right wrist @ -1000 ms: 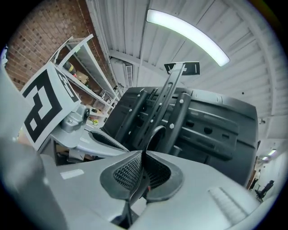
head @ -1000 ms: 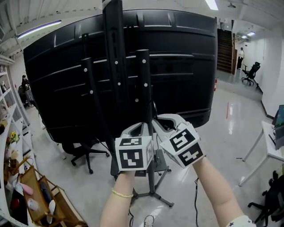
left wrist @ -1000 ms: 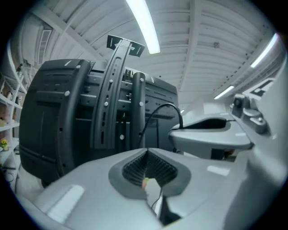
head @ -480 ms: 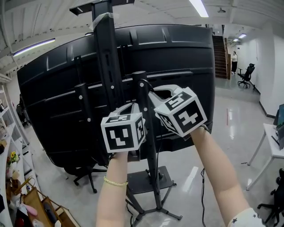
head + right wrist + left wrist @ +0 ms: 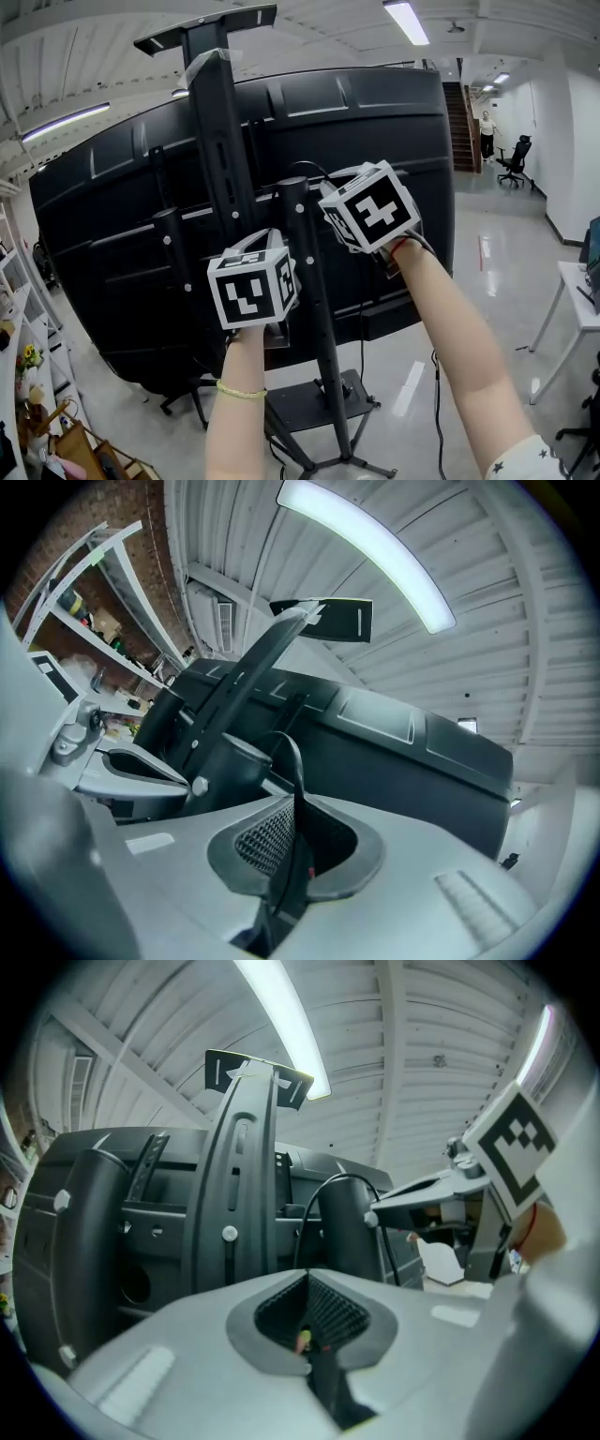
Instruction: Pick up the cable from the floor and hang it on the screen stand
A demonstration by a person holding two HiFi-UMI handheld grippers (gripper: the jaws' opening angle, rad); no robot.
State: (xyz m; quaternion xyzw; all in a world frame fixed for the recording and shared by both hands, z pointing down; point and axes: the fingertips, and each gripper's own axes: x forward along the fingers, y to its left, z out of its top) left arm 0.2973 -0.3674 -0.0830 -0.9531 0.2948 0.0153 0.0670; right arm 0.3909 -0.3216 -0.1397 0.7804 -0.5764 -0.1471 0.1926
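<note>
Black cable (image 5: 295, 794) arches over post (image 5: 302, 244), gripped by left tongs (image 5: 305, 1340), between opening right tongs (image 5: 291, 855).

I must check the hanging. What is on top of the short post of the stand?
A thin black cable arcs over the top of the post. Whether it rests on the top is not clear, and both its ends are covered.

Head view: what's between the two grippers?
A black stand post, with the cable arching over its top, seen in the head view. The jaws of the right gripper are opening, cable between them.
</note>
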